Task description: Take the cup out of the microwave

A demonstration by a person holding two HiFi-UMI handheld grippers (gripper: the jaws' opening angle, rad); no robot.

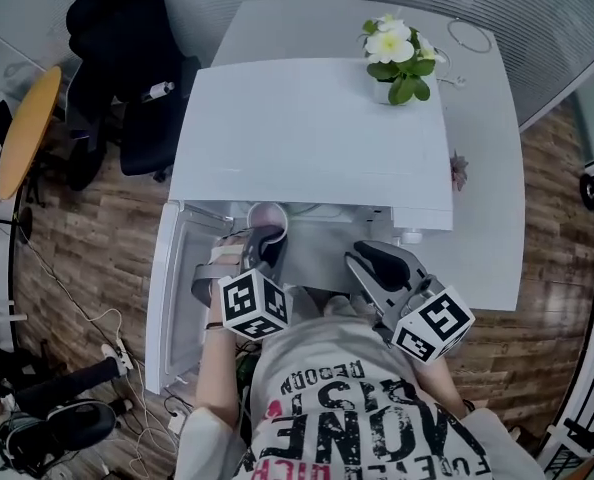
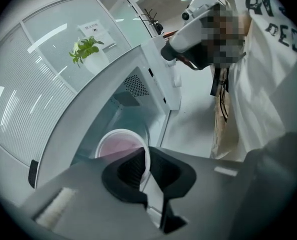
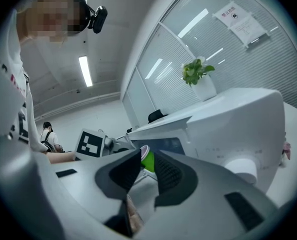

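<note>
The cup (image 1: 267, 217) has a white rim and a pink inside, and hangs just in front of the white microwave's (image 1: 307, 128) open cavity. My left gripper (image 1: 260, 240) is shut on the cup's near rim. In the left gripper view one pad sits inside the cup (image 2: 119, 145) and the other outside, with the left gripper (image 2: 144, 170) pinching the thin wall. My right gripper (image 1: 365, 260) stands open to the right of the cup, in front of the microwave. In the right gripper view the cup's green side (image 3: 147, 160) shows far off beyond the right gripper (image 3: 147, 171), which holds nothing.
The microwave door (image 1: 169, 298) hangs open to the left. A potted plant (image 1: 398, 56) stands on the microwave's top. The control knob (image 1: 409, 236) sits at the front right. A black office chair (image 1: 127, 68) and a round wooden table (image 1: 25, 128) stand to the left.
</note>
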